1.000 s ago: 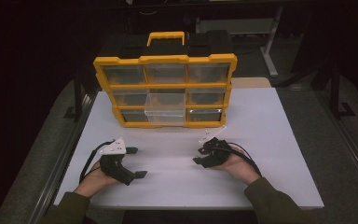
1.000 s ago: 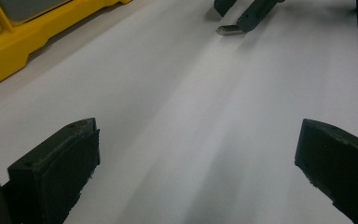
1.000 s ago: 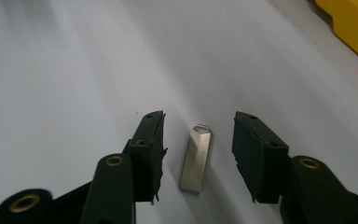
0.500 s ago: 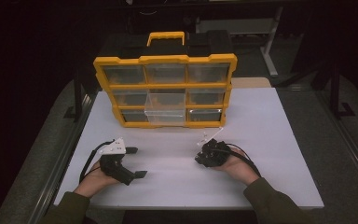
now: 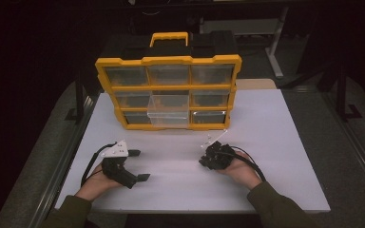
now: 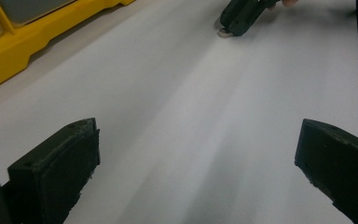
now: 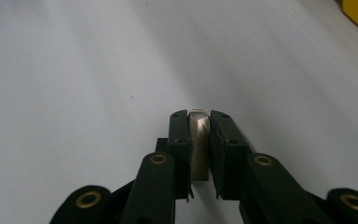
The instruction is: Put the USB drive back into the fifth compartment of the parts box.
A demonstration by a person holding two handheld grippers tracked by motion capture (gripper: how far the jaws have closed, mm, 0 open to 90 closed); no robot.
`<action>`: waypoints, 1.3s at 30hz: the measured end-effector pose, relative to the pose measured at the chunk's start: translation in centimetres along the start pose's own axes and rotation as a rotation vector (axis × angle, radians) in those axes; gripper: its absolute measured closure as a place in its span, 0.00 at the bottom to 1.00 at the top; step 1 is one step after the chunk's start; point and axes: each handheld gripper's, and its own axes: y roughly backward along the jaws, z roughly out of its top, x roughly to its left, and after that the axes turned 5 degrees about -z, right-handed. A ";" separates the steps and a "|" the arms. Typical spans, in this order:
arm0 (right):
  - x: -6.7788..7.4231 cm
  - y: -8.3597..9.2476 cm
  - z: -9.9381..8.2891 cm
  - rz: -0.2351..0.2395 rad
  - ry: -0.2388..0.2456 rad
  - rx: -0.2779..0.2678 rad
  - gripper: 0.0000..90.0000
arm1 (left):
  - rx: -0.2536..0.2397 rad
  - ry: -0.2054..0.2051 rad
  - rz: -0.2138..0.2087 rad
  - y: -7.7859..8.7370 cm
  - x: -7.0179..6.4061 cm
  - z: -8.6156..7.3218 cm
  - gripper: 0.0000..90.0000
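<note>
Pale grey and metallic, a small block (image 7: 198,140) sits pinched between the two black jaws of the right tool (image 7: 198,115); the jaws have just been closing and now press on both its long sides. The block is narrow and upright in the right gripper view, its top edge rounded and catching the light, its lower end level with the jaw bases. In the left gripper view its bright end shows at the tip of that tool — touching or just above the white bench (image 6: 177,116), which of the two I cannot tell.

The right tool (image 5: 215,156) lies low over the bench in the high view, held by the right hand (image 5: 240,171), its cable looping back toward the sleeve.

The left tool (image 5: 134,165) rests on the bench well apart from it, gripped by the left hand (image 5: 95,183); its jaws stand wide with only bare bench between them.

Beyond both, at the far side of the bench, stands a yellow organiser box (image 5: 168,92) with a handle on top and rows of clear drawers — one middle drawer (image 5: 168,107) is pulled out toward the person.
</note>
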 end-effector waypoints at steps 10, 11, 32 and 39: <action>-0.4 0.3 0.1 0.010 -0.020 -0.007 0.87 | 0.001 0.001 -0.003 -0.1 0.0 0.0 0.00; -0.5 0.4 0.1 0.011 -0.020 -0.009 0.87 | 0.002 0.001 -0.003 -0.1 0.0 0.0 0.00; -1.3 2.9 1.7 0.043 -0.015 -0.051 0.87 | 0.005 0.004 -0.002 -0.1 0.1 0.0 0.00; -1.7 3.6 2.3 0.050 -0.007 -0.060 0.87 | 0.010 0.005 -0.006 -0.1 0.1 0.0 0.00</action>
